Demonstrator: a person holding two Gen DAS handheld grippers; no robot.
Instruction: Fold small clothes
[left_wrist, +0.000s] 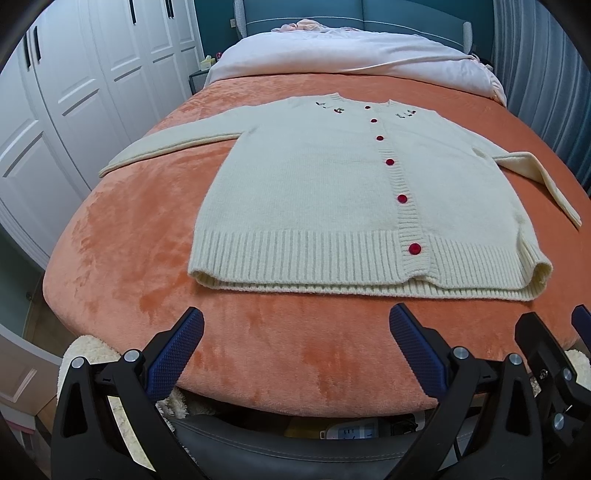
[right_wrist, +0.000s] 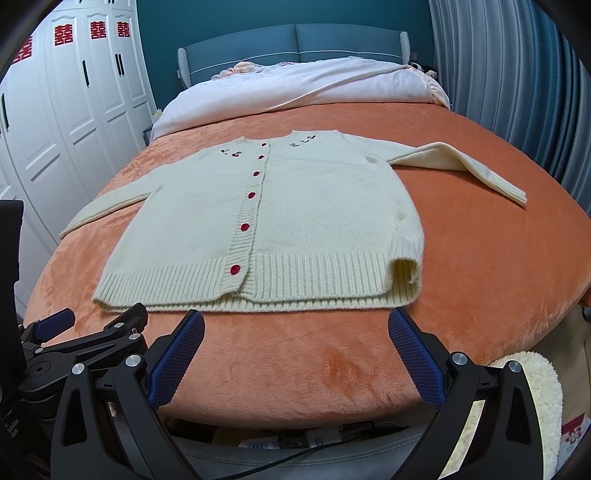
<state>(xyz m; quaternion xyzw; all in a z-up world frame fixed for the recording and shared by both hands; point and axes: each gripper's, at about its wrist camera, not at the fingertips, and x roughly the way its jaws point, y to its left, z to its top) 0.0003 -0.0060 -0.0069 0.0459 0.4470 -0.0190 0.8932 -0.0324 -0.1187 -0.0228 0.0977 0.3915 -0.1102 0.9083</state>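
A small cream knit cardigan (left_wrist: 332, 192) with red buttons lies flat and face up on the orange blanket, hem toward me, both sleeves spread out to the sides. It also shows in the right wrist view (right_wrist: 295, 221). My left gripper (left_wrist: 295, 328) is open and empty, held just short of the hem over the blanket's near edge. My right gripper (right_wrist: 295, 328) is open and empty, also just short of the hem. The left gripper shows at the lower left of the right wrist view (right_wrist: 92, 325); the right gripper's fingers (left_wrist: 535, 332) show at the right edge of the left wrist view.
The orange blanket (left_wrist: 129, 258) covers a bed, with white bedding (left_wrist: 351, 51) piled at the far end before a teal headboard. White wardrobe doors (left_wrist: 74, 92) stand on the left and a grey curtain (right_wrist: 517, 92) on the right. A fluffy cream rug (right_wrist: 535, 387) lies on the floor.
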